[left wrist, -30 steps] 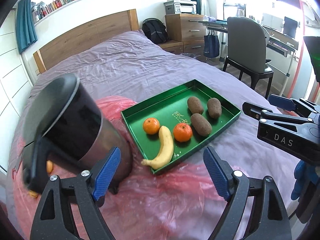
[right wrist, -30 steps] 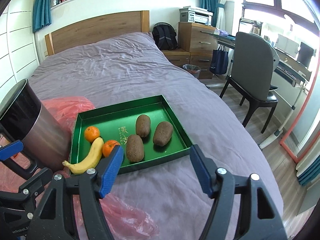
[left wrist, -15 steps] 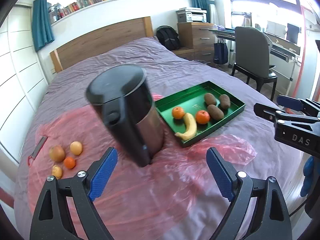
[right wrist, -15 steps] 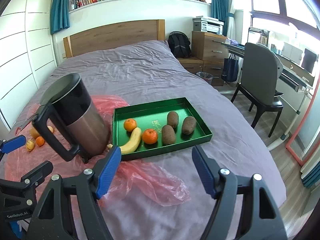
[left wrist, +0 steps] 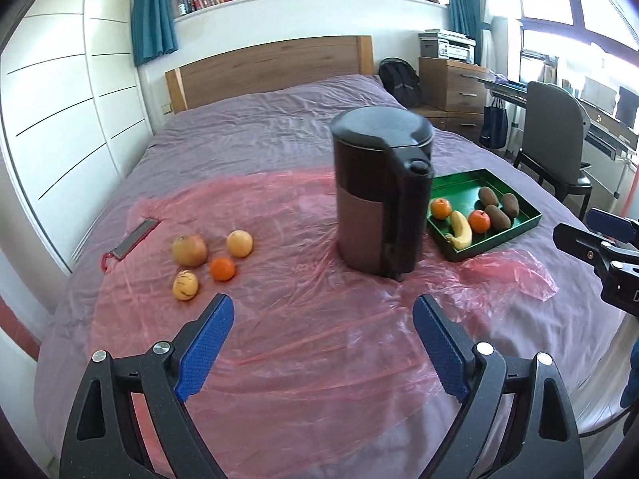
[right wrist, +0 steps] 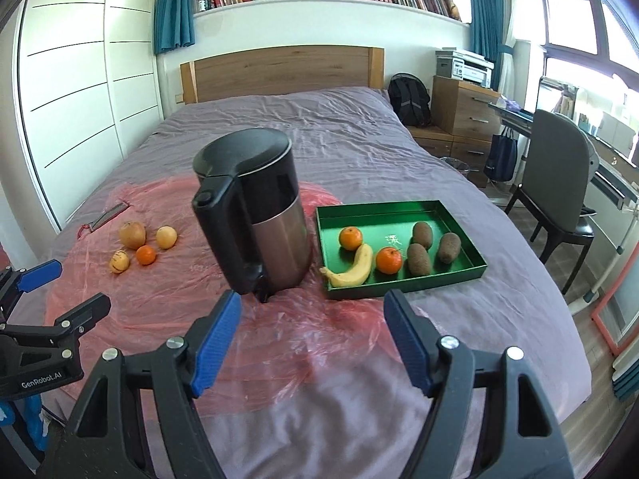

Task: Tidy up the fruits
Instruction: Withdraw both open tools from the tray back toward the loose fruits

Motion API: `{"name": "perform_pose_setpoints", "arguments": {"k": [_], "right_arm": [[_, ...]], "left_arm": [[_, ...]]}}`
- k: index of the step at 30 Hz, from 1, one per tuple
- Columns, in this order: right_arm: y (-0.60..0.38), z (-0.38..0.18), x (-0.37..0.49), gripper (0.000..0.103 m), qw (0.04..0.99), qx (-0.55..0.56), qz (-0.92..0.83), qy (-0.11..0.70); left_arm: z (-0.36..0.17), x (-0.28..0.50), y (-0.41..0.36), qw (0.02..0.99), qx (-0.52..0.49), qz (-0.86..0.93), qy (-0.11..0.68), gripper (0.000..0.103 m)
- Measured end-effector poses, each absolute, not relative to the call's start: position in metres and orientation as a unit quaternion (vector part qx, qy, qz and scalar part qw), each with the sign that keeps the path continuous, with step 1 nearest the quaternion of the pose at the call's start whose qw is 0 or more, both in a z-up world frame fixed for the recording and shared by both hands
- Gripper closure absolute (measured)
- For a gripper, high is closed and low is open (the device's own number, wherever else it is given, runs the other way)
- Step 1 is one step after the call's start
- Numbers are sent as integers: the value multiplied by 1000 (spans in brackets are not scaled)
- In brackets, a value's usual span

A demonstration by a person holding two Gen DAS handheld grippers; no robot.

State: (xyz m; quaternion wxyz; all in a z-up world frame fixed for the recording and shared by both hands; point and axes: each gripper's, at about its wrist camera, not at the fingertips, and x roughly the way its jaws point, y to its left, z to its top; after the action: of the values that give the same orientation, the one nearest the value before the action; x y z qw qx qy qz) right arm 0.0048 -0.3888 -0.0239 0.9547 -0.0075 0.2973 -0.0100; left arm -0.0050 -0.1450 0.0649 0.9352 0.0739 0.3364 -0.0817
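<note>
Fruit split between sheet and tray

Four loose fruits (right wrist: 137,244) lie at ten o'clock, kettle (right wrist: 255,207) at centre, green tray (right wrist: 399,215) with six fruits at two o'clock; left gripper (left wrist: 323,311) and right gripper (right wrist: 313,307) both gape apart, empty.

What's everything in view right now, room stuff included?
tray: 1, green, on the bed right of the kettle
oranges in tray: 2, orange, tray's left half
banana: 1, yellow, tray's near-left corner
kiwis: 3, brown, tray's right half
loose fruit: 4, orange and yellowish, on the plastic left of the kettle
kettle: 1, black and steel, upright on the plastic
plastic sheet: 1, pink, spread over the bed
bed: 1, purple cover, wooden headboard
chair: 1, grey, right of the bed
printer: 1, white, on the dresser
left gripper: 1, black with blue pads, open, empty
right gripper: 1, same, open, empty
</note>
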Motion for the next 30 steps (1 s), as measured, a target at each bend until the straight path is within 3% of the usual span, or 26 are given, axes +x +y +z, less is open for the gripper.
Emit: {"name": "perform_pose_setpoints", "arguments": {"k": [21, 30], "right_arm": [[-248, -63, 35, 2, 937, -57, 82, 335], [-196, -83, 79, 2, 923, -76, 130, 353]], "left_arm": [[14, 14, 90, 932, -18, 101, 348, 15], [-13, 51, 103, 926, -20, 79, 369, 15]]}}
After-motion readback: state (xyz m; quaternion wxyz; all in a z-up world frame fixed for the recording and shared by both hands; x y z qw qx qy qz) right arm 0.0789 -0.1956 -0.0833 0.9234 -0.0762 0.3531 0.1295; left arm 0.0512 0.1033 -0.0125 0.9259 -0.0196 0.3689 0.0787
